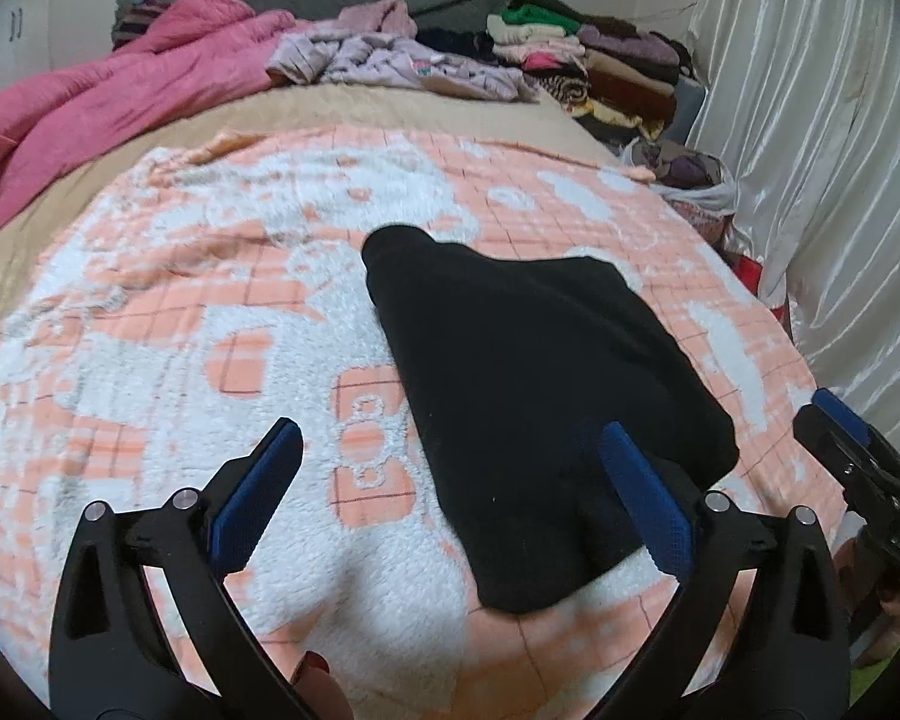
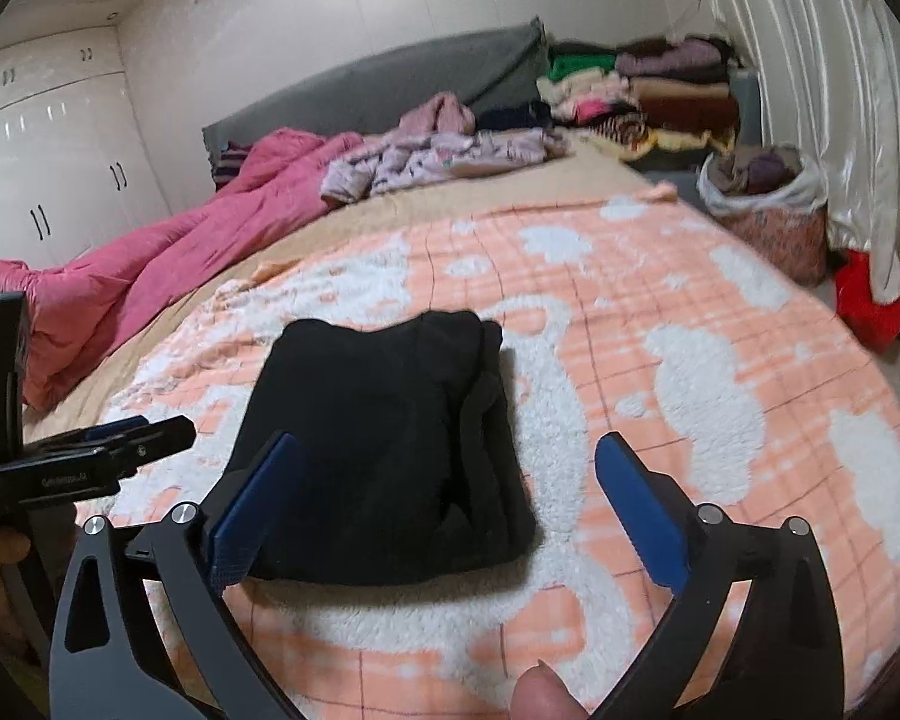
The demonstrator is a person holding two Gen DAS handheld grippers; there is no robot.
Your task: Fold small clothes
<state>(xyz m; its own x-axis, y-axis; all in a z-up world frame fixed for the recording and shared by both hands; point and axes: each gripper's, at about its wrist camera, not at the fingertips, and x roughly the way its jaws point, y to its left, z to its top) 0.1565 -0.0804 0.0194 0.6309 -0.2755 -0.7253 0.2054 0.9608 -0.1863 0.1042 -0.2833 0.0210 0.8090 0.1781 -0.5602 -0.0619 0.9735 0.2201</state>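
My left tool (image 1: 450,498) stands wide open at the bottom of its frame with nothing gripped; its right pad overlaps the near edge of the black garment (image 1: 540,396), though I can't tell whether it touches. My right tool (image 2: 450,504) is equally wide and empty, the folded garment lying centre-frame on the peach-and-white blanket (image 2: 690,360). The risk I see: a pad snagging the top layer as I move off and dragging the fold open, since the right-hand layers look loose. Farther up, the lilac clothes heap (image 2: 450,159) would tangle if I grabbed more than one piece.
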